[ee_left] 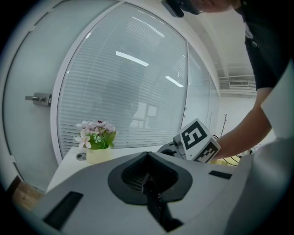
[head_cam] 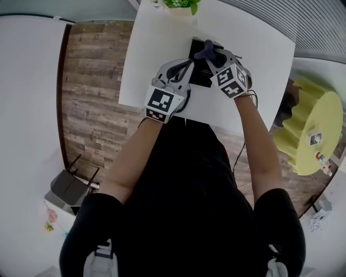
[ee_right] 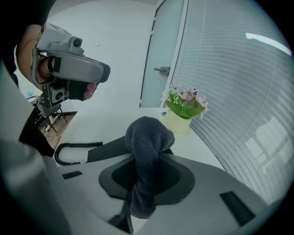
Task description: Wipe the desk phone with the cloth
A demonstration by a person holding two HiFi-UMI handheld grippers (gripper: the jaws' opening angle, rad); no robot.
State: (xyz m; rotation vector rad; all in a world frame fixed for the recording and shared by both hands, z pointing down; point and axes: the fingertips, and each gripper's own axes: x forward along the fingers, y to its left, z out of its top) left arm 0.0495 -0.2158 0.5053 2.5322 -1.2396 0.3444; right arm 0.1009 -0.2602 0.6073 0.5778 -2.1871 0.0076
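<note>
A black desk phone [head_cam: 201,70] lies on the white table [head_cam: 151,59]; in the right gripper view its dark edge [ee_right: 108,149] and coiled cord [ee_right: 73,153] show. My right gripper [head_cam: 213,57] is over the phone, shut on a dark grey cloth [ee_right: 147,137] that bulges out past the jaws. The cloth [head_cam: 205,52] hangs just above the phone's top. My left gripper [head_cam: 183,70] is at the phone's left side, raised off the table [ee_right: 69,69]. Its jaws look closed with nothing seen between them [ee_left: 148,181].
A pot of flowers [head_cam: 181,5] stands at the table's far edge [ee_right: 181,112]. Behind it runs a curved glass wall with blinds [ee_left: 138,82] and a door handle [ee_right: 163,70]. A yellow round seat [head_cam: 311,135] is to the right, wooden floor [head_cam: 92,97] to the left.
</note>
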